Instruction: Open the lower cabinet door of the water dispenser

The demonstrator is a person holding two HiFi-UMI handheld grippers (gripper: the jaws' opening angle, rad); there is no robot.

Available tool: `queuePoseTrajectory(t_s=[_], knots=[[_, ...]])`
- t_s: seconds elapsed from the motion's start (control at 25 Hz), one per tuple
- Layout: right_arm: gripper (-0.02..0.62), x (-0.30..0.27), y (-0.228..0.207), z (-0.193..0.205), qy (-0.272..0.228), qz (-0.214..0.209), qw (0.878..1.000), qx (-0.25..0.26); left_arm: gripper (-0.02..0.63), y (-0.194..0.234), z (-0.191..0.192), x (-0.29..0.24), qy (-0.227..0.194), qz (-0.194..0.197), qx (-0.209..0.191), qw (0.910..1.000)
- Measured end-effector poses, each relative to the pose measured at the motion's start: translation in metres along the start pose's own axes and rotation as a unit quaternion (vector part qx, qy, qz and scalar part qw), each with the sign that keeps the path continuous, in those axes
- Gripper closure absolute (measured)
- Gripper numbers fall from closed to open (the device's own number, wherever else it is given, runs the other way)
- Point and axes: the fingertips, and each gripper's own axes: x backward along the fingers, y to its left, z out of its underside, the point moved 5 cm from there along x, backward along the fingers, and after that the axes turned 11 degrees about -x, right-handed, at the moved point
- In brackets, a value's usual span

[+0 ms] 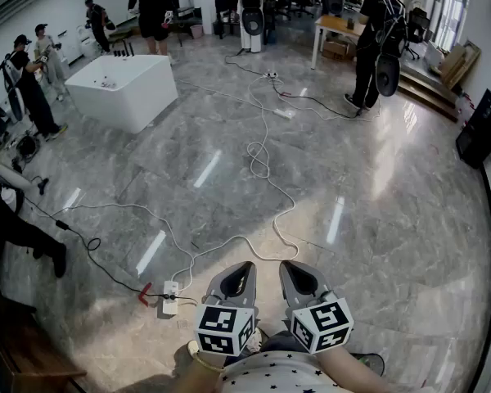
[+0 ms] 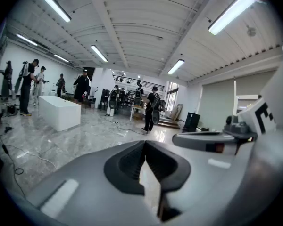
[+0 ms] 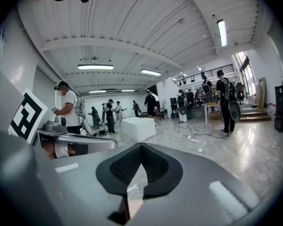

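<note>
The person's star-print shirt [image 1: 278, 375] fills the bottom edge of the head view, and just ahead of it sit the two marker cubes, with the left gripper [image 1: 245, 267] and the right gripper [image 1: 288, 267] side by side, close together and tucked near the body. Both point forward and slightly down over the grey marble floor [image 1: 376, 219], which reads as a carrying or waiting pose, not a reach. In the left gripper view its fingers [image 2: 125, 164] meet at the tips with nothing between them, and the right gripper view shows the same: its fingers [image 3: 125, 166] are together and empty. The water dispenser with its lower cabinet door appears in none of the three views, so the task looks not yet begun; the person probably has to turn or walk to find it first. What lies ahead is open floor: a white power strip [image 1: 171, 296] just left of the grippers, a long white cable [image 1: 262, 158] looping away from it, a white rectangular block [image 1: 123, 88] well off to the left, and several people standing around the room's far side.
</note>
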Motion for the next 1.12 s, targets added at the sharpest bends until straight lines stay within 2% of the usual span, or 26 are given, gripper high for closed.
queuePoseTrajectory(t_s=[0.16, 0.28, 0.48, 0.64, 0.84, 1.12], knots=[[0.598, -0.021, 0.043, 0.017, 0.016, -0.034, 0.999, 0.007, 0.600, 0.033, 0.017, 0.035, 0.001, -0.030, 0.011, 0.9995], [0.598, -0.042, 0.084, 0.024, 0.037, -0.084, 0.995, 0.026, 0.600, 0.063, 0.030, 0.068, 0.001, -0.080, 0.037, 0.9961], [0.598, -0.070, 0.168, 0.042, 0.078, -0.188, 0.977, 0.068, 0.600, 0.111, 0.053, 0.144, -0.008, -0.189, 0.085, 0.9783], [0.598, -0.077, 0.249, 0.065, 0.109, -0.270, 0.952, 0.095, 0.600, 0.141, 0.074, 0.220, -0.015, -0.274, 0.113, 0.9548], [0.598, -0.055, 0.358, 0.107, 0.143, -0.361, 0.913, 0.123, 0.600, 0.157, 0.108, 0.337, -0.025, -0.371, 0.143, 0.9171], [0.598, 0.002, 0.519, 0.189, 0.197, -0.472, 0.844, 0.163, 0.600, 0.162, 0.175, 0.515, -0.021, -0.483, 0.184, 0.8561]])
